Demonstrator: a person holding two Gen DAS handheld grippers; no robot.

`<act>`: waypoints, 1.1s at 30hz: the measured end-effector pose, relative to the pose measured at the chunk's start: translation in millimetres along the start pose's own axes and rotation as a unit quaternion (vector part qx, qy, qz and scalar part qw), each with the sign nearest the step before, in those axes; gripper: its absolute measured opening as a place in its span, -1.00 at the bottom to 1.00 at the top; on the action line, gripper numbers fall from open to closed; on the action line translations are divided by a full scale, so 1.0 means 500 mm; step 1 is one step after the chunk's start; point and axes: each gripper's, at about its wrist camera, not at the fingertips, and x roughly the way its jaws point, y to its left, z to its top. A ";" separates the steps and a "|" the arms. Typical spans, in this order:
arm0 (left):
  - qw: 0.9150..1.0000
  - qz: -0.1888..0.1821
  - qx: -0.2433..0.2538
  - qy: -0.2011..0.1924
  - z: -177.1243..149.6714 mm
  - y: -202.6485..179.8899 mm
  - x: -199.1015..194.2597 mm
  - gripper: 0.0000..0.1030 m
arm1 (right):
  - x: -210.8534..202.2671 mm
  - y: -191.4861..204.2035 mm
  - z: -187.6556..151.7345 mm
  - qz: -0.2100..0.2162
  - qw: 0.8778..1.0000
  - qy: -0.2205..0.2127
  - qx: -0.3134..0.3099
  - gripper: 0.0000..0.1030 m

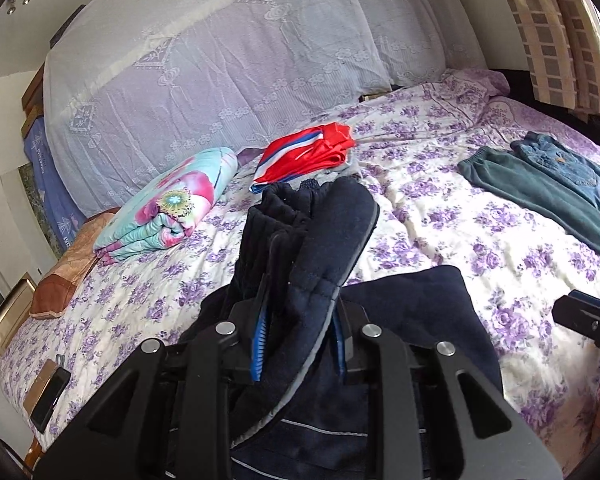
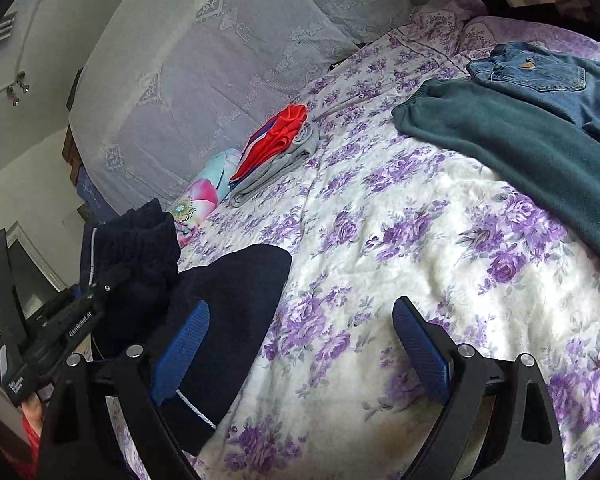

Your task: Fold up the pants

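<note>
Dark navy pants (image 1: 320,232) with a thin pale stripe are bunched up and raised off the flowered bed cover (image 1: 440,220). Their lower part lies in a folded heap (image 2: 228,304) near the front edge. My left gripper (image 1: 300,320) is shut on the thick bundle of fabric, which sticks up between its blue pads. The right wrist view shows the same gripper (image 2: 80,312) at the far left, holding the ribbed waistband. My right gripper (image 2: 302,332) stands open over bare bed cover, just right of the navy heap, with nothing between its fingers.
Green pants (image 2: 500,140) and blue jeans (image 2: 560,80) lie spread at the right. A folded red garment (image 1: 308,152) on grey cloth and a folded floral quilt (image 1: 172,208) sit at the back left. A phone (image 1: 50,400) lies near the left bed edge.
</note>
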 end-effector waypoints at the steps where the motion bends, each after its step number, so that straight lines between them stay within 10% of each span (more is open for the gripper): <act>1: 1.000 -0.002 0.007 0.001 -0.006 -0.013 0.001 -0.54 | -0.001 -0.001 0.000 0.001 1.000 0.000 0.001 0.82; 14: 0.999 -0.039 -0.029 -0.010 0.030 0.020 -0.030 -0.56 | 0.004 -0.005 0.003 -0.006 1.000 0.002 0.005 0.82; 24: 0.992 -0.050 0.113 0.007 -0.092 -0.154 -0.007 -0.52 | 0.008 -0.009 0.005 -0.009 1.000 0.005 0.010 0.82; 29: 0.984 -0.110 0.139 -0.026 -0.118 -0.166 -0.056 0.65 | 0.014 -0.005 0.008 -0.016 1.000 0.011 0.006 0.81; 33: 0.981 -0.091 0.147 -0.093 -0.119 -0.137 -0.116 0.67 | 0.009 0.025 0.028 -0.004 1.000 0.004 -0.014 0.81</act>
